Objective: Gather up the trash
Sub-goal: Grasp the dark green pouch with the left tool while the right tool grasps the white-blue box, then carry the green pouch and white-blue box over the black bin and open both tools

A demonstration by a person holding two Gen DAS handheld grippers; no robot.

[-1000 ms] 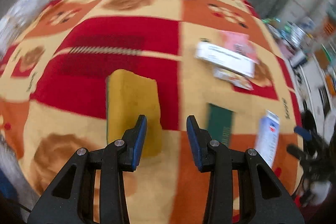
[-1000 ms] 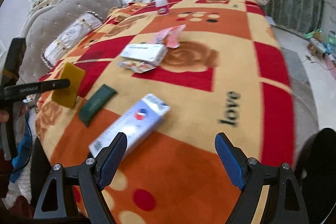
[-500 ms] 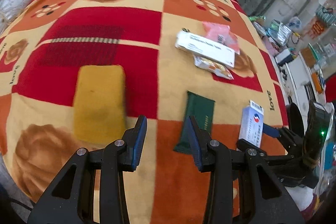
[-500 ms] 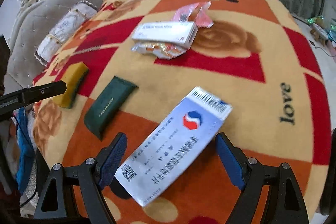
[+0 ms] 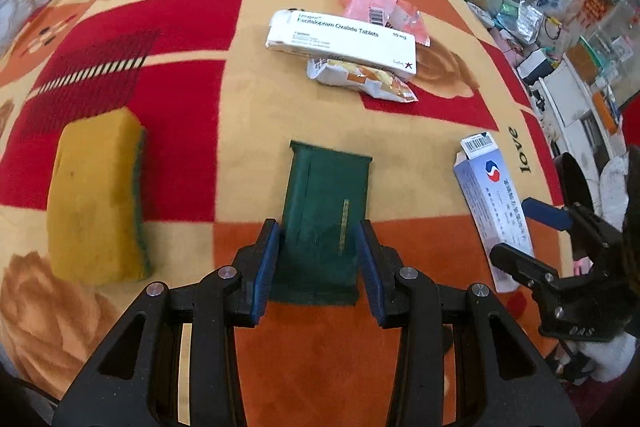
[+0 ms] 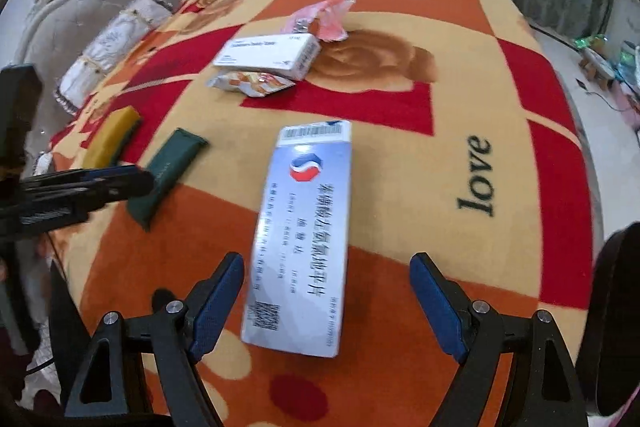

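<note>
Left gripper (image 5: 318, 263) sits w/ jaws spread either side of the green pouch (image 5: 324, 223) on the blanket (image 5: 280, 107), not pinching. Right gripper (image 6: 326, 301) wide open around the blue-white box (image 6: 304, 239), no contact.

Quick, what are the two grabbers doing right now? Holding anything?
Left hand-held gripper: open, its fingers either side of the green pouch, not squeezing it.
Right hand-held gripper: open wide around the blue-white box, holding nothing.

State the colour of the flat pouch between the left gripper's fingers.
Dark green pouch, clearest in the left wrist view.
</note>
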